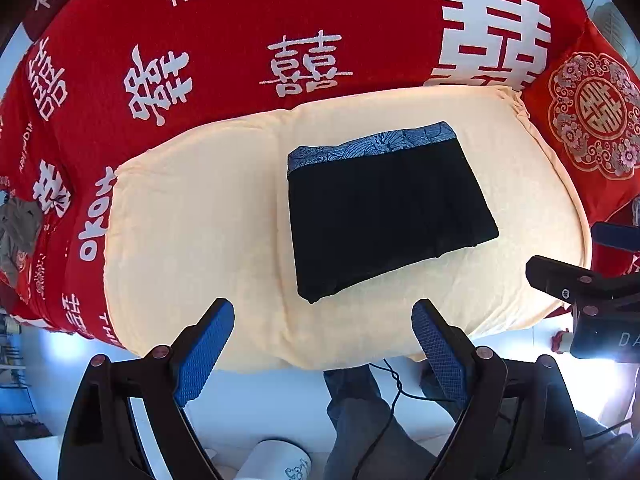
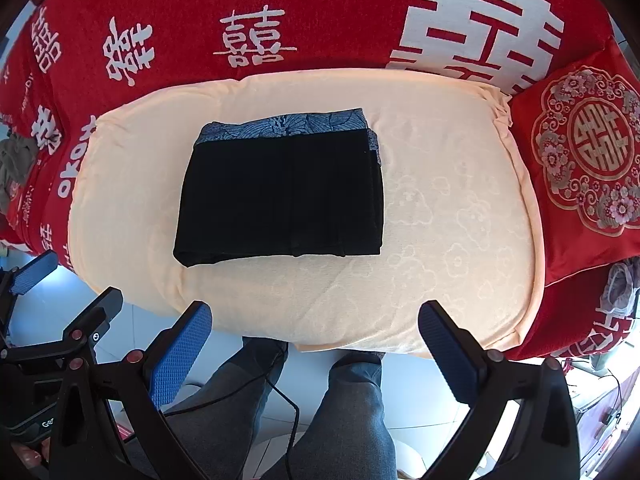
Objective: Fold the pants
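The black pants (image 1: pixel 384 216) lie folded into a compact rectangle on a cream cushion (image 1: pixel 192 248), with a blue patterned waistband along the far edge. They also show in the right wrist view (image 2: pixel 280 204), on the cushion (image 2: pixel 440 240). My left gripper (image 1: pixel 322 314) is open and empty, held back over the cushion's near edge, apart from the pants. My right gripper (image 2: pixel 316 320) is open and empty, also at the near edge. The right gripper shows at the right of the left wrist view (image 1: pixel 580 280).
A red bedspread (image 1: pixel 240 80) with white characters covers the bed behind the cushion. A red embroidered pillow (image 2: pixel 588 152) lies to the right. A grey garment (image 1: pixel 18 236) sits at far left. The person's jeans-clad legs (image 2: pixel 352 408) and a black cable are below.
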### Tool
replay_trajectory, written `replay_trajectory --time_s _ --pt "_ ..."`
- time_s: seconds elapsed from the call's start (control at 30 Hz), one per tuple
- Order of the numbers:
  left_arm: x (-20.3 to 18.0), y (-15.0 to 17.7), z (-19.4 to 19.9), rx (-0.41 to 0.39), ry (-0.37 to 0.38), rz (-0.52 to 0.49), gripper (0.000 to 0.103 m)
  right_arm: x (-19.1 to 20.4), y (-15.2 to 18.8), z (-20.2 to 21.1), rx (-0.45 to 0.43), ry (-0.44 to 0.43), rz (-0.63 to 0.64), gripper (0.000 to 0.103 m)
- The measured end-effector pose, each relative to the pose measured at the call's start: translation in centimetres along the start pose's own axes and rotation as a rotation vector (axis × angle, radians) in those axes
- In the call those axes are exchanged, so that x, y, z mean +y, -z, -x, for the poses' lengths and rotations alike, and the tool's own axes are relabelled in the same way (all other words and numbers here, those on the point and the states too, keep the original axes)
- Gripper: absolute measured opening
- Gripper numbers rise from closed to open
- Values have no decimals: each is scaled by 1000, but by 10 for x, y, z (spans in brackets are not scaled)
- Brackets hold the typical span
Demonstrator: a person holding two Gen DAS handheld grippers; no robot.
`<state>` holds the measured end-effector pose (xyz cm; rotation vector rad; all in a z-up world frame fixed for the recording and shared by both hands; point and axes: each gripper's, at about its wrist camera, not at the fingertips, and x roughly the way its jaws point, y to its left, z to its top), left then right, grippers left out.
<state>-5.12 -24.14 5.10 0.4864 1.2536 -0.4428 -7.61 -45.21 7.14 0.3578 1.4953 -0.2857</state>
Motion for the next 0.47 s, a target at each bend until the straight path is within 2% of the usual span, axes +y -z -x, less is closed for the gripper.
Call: replay_trajectory --time_s 0.47 --pt "0 0 -1 -8 15 9 91 2 -3 -4 10 -1 9 103"
